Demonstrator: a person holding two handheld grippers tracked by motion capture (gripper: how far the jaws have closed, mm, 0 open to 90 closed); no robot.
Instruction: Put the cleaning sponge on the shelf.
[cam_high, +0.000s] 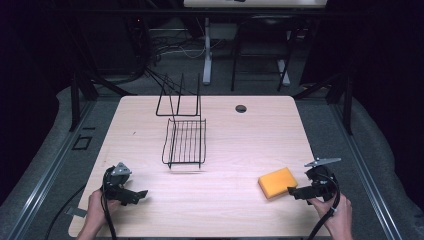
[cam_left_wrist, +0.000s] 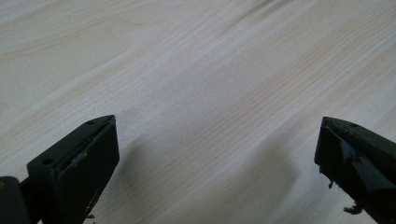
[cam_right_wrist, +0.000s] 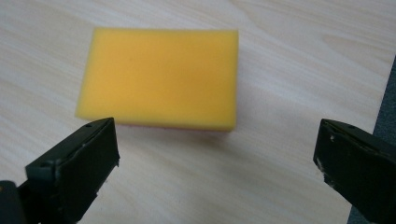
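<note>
Nothing is grasped yet: your right gripper (cam_high: 295, 191) gapes wide just beside the yellow sponge (cam_high: 277, 182); your left gripper (cam_high: 141, 194), likewise wide and empty, probably idles.

Yellow sponge (cam_right_wrist: 161, 77), rectangular block, flat on table, near right edge

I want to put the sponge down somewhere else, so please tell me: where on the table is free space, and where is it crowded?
The table is bare left of the wire rack, across the near strip between the left gripper and the yellow sponge, and right of the rack, towards the small round hole. It is crowded only around the rack and where the right gripper nears the sponge.
</note>
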